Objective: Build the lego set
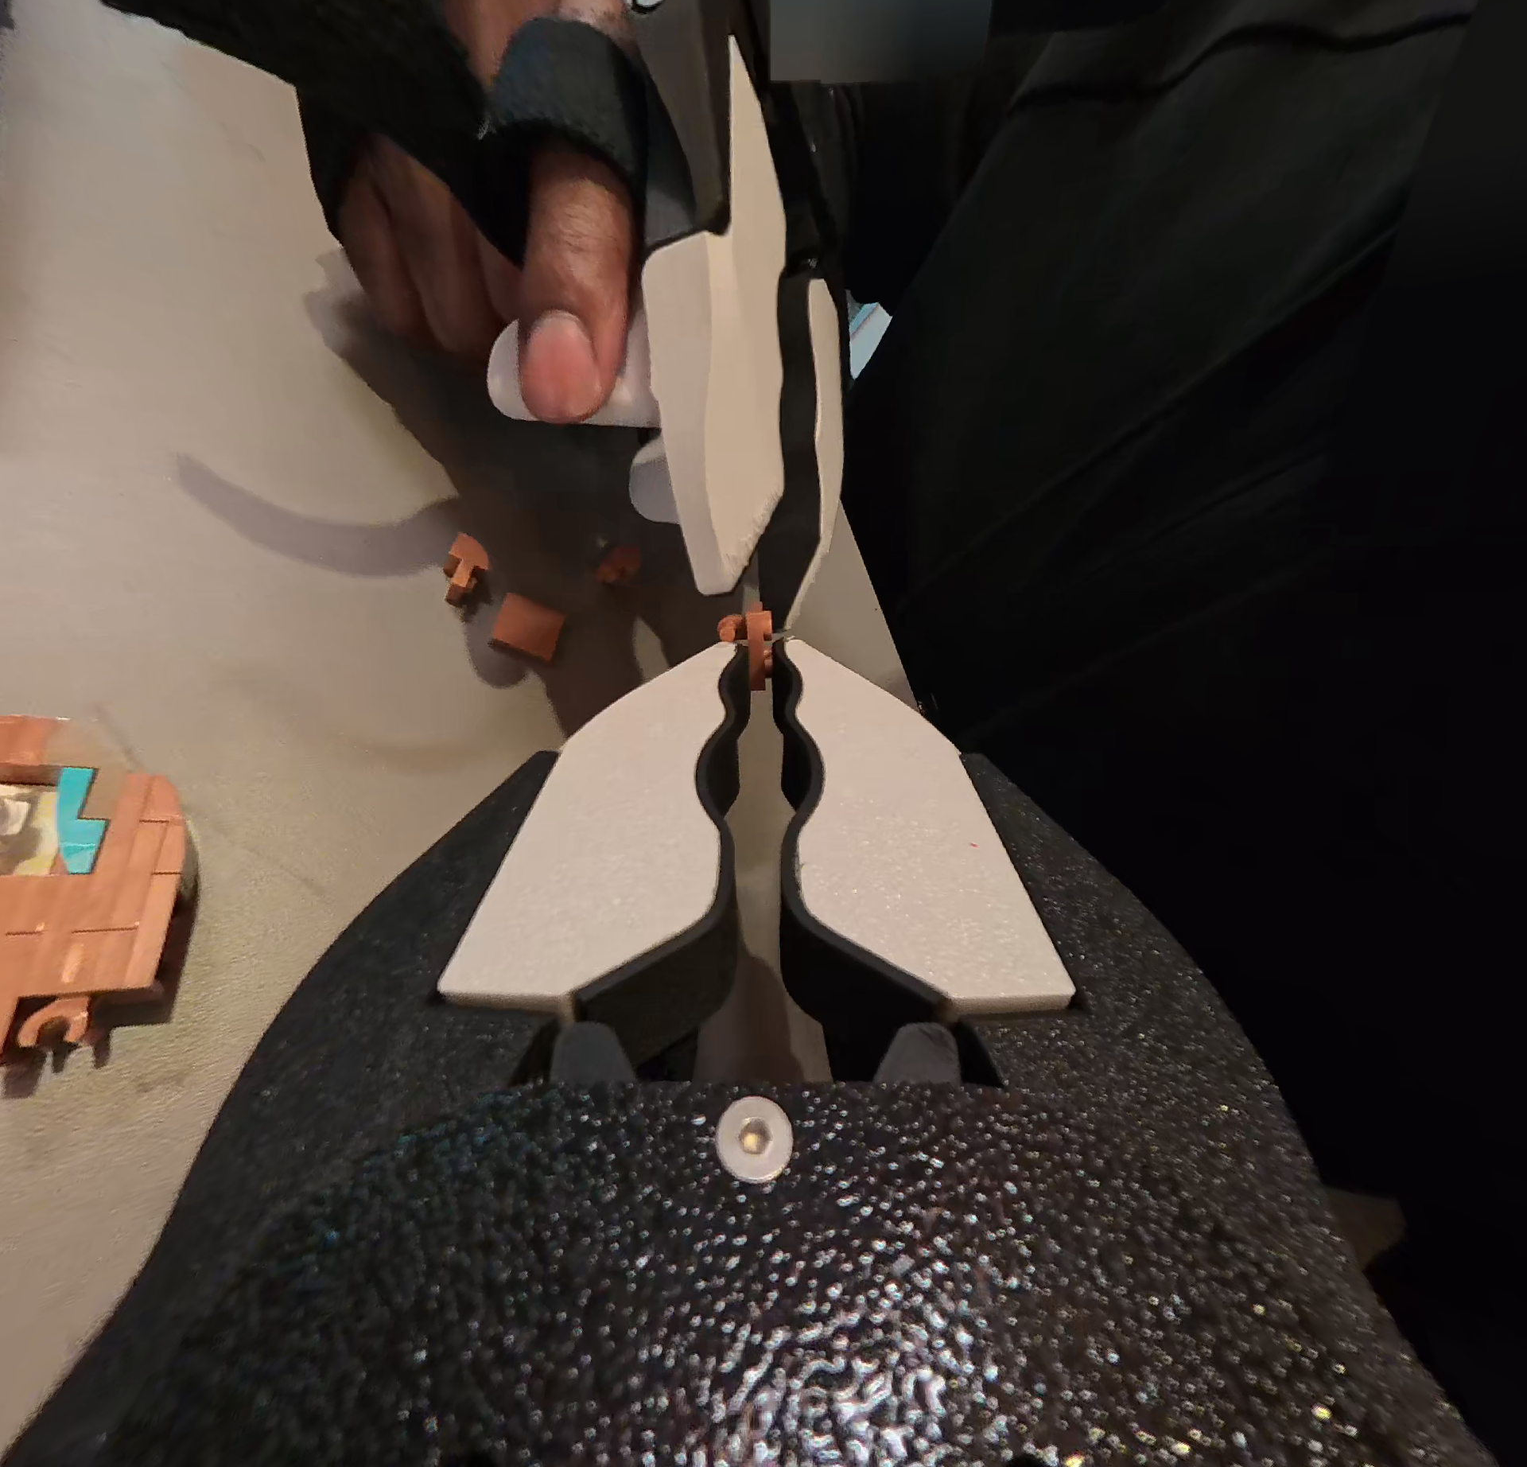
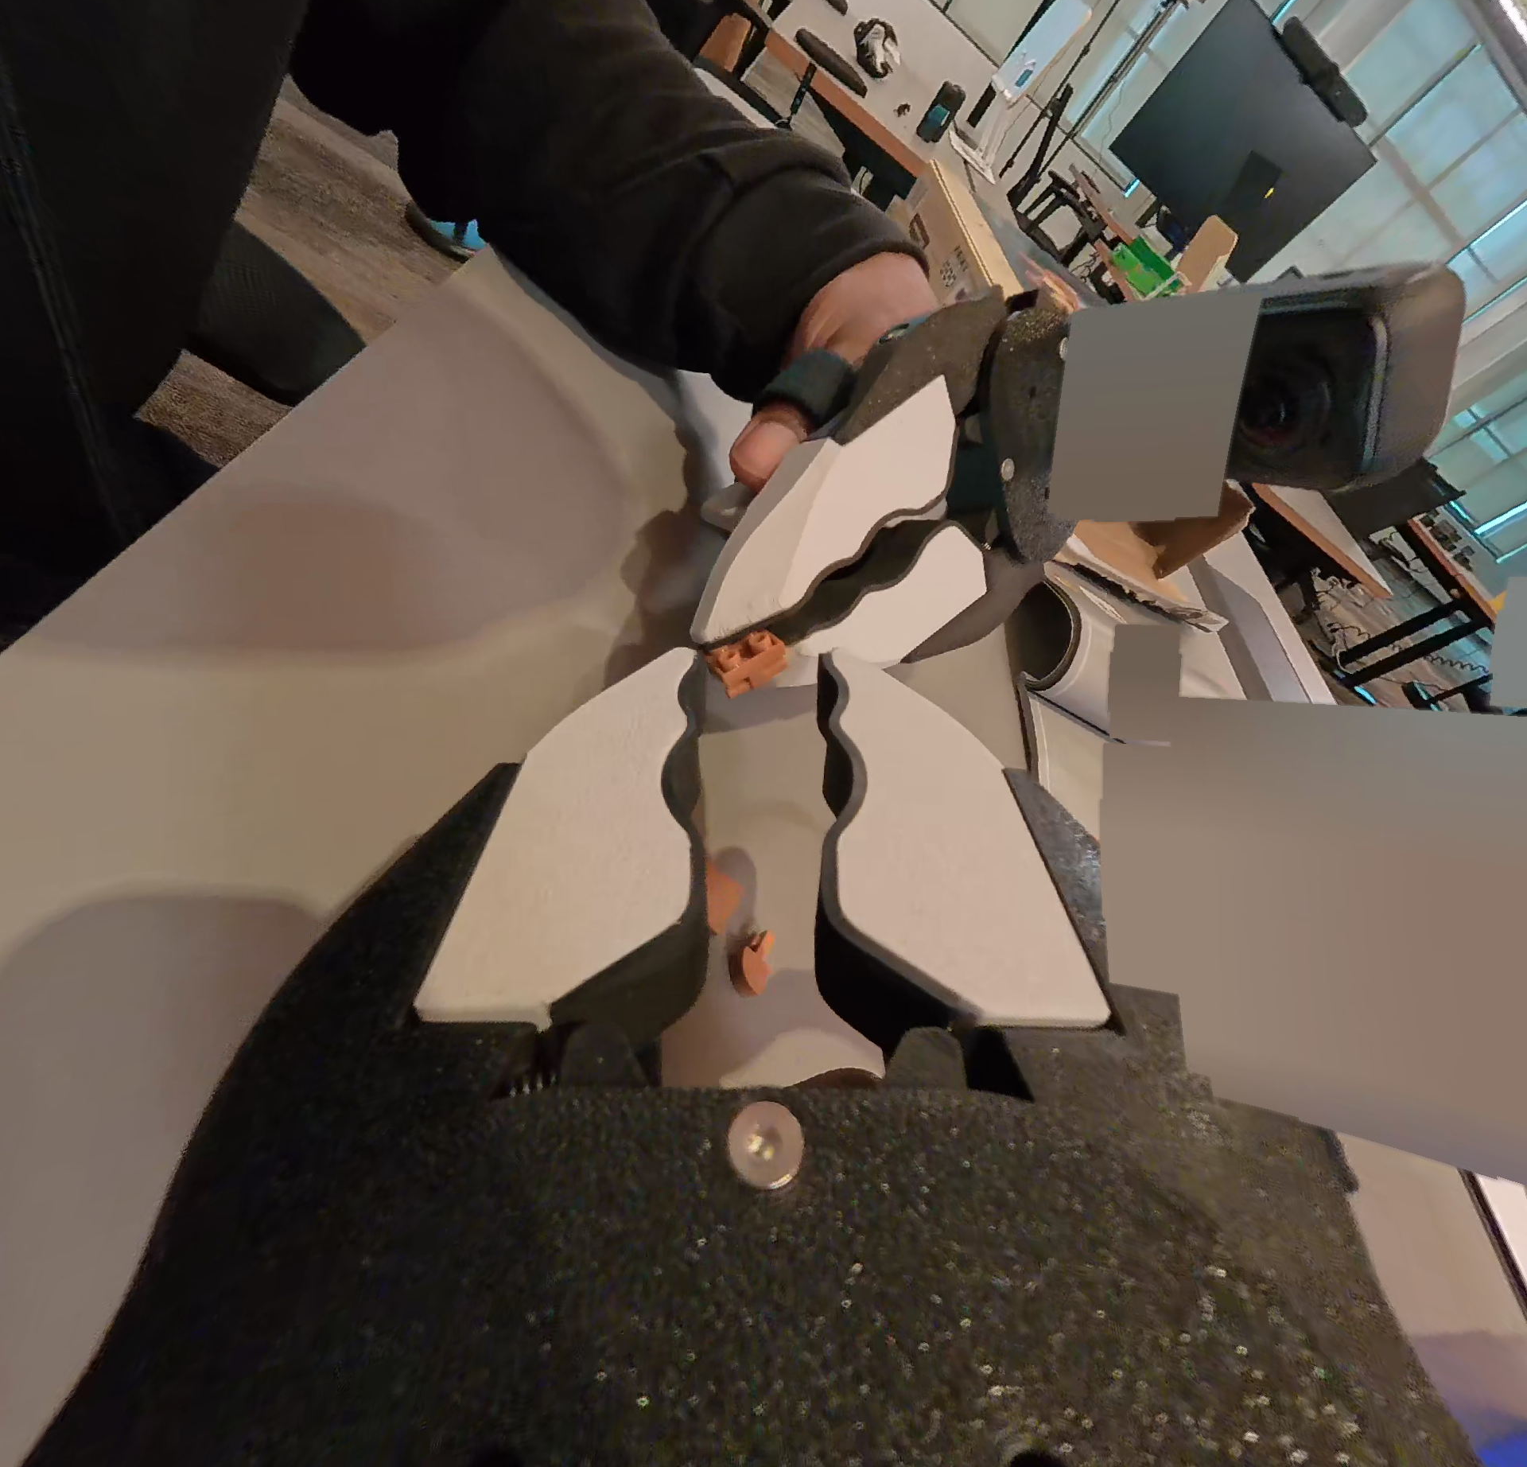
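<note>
Left gripper (image 1: 756,657) is clamped on a small brown puzzle piece (image 1: 757,652), thin edge between its two fingertips, both pads pressing on it. The piece is held up off the table (image 1: 165,353), near the table's edge.

Right gripper (image 2: 756,671) meets it tip to tip. Its jaws stand apart; the same brown piece (image 2: 748,660) sits just beyond its left fingertip (image 2: 673,683), touching or almost touching it (cannot tell which), while the right fingertip (image 2: 834,683) is clear of it. So the right gripper is not gripping anything.

In the left wrist view the right gripper (image 1: 764,580) comes down from above, a hand (image 1: 529,270) in a black fingerless glove on its trigger. In the right wrist view the left gripper (image 2: 744,642) comes in from the upper right with a black camera (image 2: 1339,386) on top, held by a hand (image 2: 834,336) in a dark sleeve.

On the table below: three loose brown pieces (image 1: 527,622) near the grippers, and a partly built brown puzzle board (image 1: 83,882) with a teal patch, well off to the left. Two of the loose pieces (image 2: 748,960) show between the right gripper's fingers, lying on the table underneath.
</note>
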`<state>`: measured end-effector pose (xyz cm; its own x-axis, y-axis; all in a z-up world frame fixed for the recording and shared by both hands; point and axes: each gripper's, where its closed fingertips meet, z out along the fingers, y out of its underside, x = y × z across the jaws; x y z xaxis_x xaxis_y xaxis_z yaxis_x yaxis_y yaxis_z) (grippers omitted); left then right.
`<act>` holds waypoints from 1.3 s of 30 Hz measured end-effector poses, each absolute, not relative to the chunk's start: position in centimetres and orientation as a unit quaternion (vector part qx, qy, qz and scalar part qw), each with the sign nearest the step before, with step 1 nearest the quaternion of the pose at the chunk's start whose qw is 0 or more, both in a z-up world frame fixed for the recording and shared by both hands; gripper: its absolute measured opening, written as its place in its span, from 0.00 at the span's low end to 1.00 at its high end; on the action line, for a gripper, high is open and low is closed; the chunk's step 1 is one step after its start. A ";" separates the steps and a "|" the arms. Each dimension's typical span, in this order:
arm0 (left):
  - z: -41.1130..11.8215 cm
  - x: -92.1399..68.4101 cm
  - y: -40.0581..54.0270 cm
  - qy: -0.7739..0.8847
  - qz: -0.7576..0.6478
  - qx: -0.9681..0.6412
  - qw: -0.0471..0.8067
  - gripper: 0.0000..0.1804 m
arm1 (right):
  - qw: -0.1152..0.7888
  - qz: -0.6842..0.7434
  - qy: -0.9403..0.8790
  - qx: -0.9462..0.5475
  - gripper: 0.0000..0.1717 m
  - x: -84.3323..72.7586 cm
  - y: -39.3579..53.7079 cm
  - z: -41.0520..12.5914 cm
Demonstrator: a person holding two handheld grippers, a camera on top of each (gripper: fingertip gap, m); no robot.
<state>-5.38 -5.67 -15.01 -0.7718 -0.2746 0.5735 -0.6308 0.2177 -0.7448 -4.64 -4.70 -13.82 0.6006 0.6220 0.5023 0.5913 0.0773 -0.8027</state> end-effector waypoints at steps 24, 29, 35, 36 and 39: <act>-13.6 -2.7 -3.4 -0.747 0.561 0.353 0.045 0.07 | 0.573 0.008 -0.380 -0.726 0.10 -2.8 -4.0 -13.7; -14.1 -3.4 -3.2 -0.726 0.506 0.459 -0.079 0.10 | 0.578 0.000 -0.319 -0.751 0.10 -1.4 -3.7 -13.2; -15.5 -6.0 -6.4 -0.706 0.442 0.530 -0.159 0.06 | 0.572 0.002 -0.277 -0.772 0.10 -0.6 -3.5 -13.6; -15.9 -6.3 -6.9 -0.709 0.434 0.534 -0.157 0.05 | 0.570 0.004 -0.275 -0.774 0.10 -0.6 -3.5 -13.8; -17.7 -6.6 -7.1 -0.720 0.390 0.554 -0.150 0.05 | 0.565 0.000 -0.279 -0.777 0.10 -1.0 -3.7 -14.2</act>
